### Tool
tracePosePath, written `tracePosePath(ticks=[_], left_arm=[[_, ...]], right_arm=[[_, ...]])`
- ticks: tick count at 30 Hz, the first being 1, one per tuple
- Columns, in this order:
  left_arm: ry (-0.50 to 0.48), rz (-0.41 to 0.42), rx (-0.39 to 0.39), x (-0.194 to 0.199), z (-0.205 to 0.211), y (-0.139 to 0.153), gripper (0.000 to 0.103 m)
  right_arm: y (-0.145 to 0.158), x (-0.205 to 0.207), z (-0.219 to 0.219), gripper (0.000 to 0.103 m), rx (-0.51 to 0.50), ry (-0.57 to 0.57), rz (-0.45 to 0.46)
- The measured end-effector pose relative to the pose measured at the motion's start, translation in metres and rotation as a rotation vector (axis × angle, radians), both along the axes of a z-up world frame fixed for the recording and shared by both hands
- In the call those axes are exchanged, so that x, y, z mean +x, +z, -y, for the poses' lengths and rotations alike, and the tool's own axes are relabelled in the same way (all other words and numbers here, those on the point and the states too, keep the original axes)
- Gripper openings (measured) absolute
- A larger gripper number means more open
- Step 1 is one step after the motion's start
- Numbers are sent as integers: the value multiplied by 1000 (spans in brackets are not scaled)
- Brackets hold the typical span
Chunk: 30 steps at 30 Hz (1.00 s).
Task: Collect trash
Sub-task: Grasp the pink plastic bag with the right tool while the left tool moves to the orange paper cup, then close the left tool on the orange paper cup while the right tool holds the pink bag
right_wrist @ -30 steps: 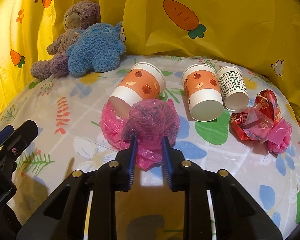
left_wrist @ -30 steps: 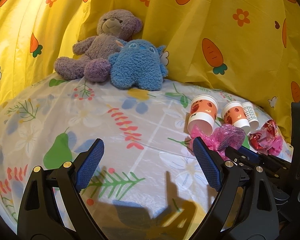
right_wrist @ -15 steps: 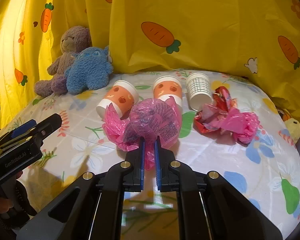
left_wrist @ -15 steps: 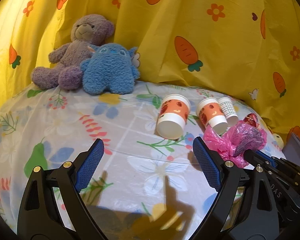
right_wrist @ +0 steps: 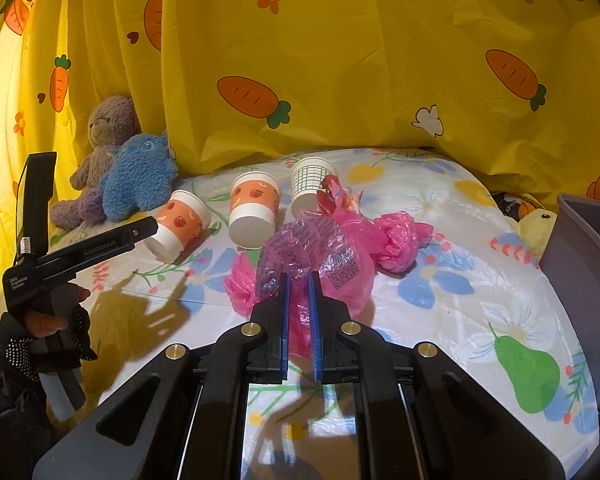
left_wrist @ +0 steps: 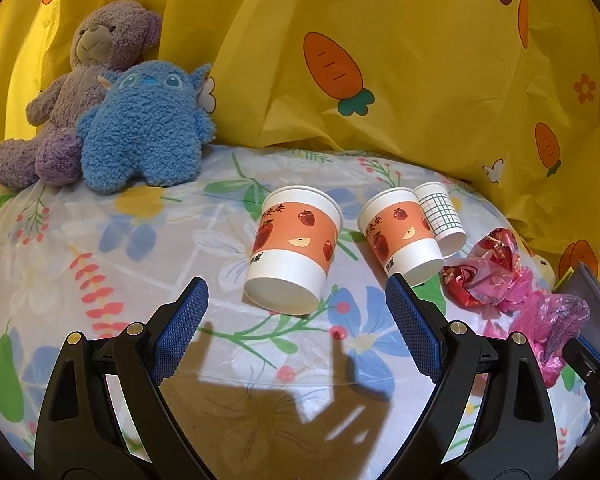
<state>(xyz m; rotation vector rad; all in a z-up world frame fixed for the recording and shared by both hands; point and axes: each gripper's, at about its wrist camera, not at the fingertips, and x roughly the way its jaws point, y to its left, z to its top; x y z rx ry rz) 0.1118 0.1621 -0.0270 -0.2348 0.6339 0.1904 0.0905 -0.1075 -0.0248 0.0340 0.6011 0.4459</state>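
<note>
My right gripper [right_wrist: 298,280] is shut on a crumpled pink plastic bag [right_wrist: 320,256] and holds it above the bed; the bag also shows in the left wrist view [left_wrist: 556,328]. My left gripper [left_wrist: 294,316] is open and empty, just short of an orange apple-print paper cup [left_wrist: 294,248] lying on its side. A second orange cup [left_wrist: 400,236] and a white grid-print cup [left_wrist: 440,216] lie to its right. A red and pink wrapper bundle [left_wrist: 488,272] lies beyond them, also seen in the right wrist view [right_wrist: 380,232].
A purple teddy bear [left_wrist: 80,84] and a blue plush monster [left_wrist: 144,128] sit at the back left against the yellow carrot curtain [left_wrist: 380,60]. A grey bin [right_wrist: 584,256] stands at the bed's right edge, with a yellow plush duck [right_wrist: 538,224] beside it.
My right gripper closed tighter on the pink bag, lifted it and pulled back to the right. My left gripper moved right, closer to the orange cups, still open.
</note>
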Motion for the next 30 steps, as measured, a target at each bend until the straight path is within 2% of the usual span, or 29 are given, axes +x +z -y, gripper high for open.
tracePosePath(ticks=[4, 7, 8, 10, 15, 16, 17, 18, 20, 24, 30], left_arm=[[-2, -40, -35, 17, -7, -14, 89], [-11, -61, -58, 26, -11, -22, 83], [-17, -65, -75, 27, -13, -23, 78], [-24, -58, -105, 28, -16, -25, 74], [-44, -68, -144, 32, -19, -28, 53], [-46, -68, -147, 32, -19, -28, 53], [-50, -65, -152, 32, -20, -28, 53], [-52, -64, -157, 32, -20, -28, 53], [-53, -62, -165, 32, -21, -28, 53], [-44, -43, -170, 28, -22, -26, 52], [-41, -7, -135, 8, -13, -12, 52]], right_arm=[[-4, 5, 13, 10, 7, -25, -6], [-6, 8, 18, 10, 6, -34, -8], [-7, 10, 19, 10, 4, -34, -14], [-11, 12, 19, 10, -1, -32, -24], [-20, 15, 23, 10, -9, -32, -58], [-22, 16, 23, 12, -12, -34, -67], [-23, 17, 24, 22, -11, -37, -74], [-24, 18, 25, 37, -10, -39, -77], [-24, 17, 27, 56, -4, -52, -72], [-29, 25, 24, 59, -7, -46, -111], [-36, 41, 14, 59, -11, -34, -154]])
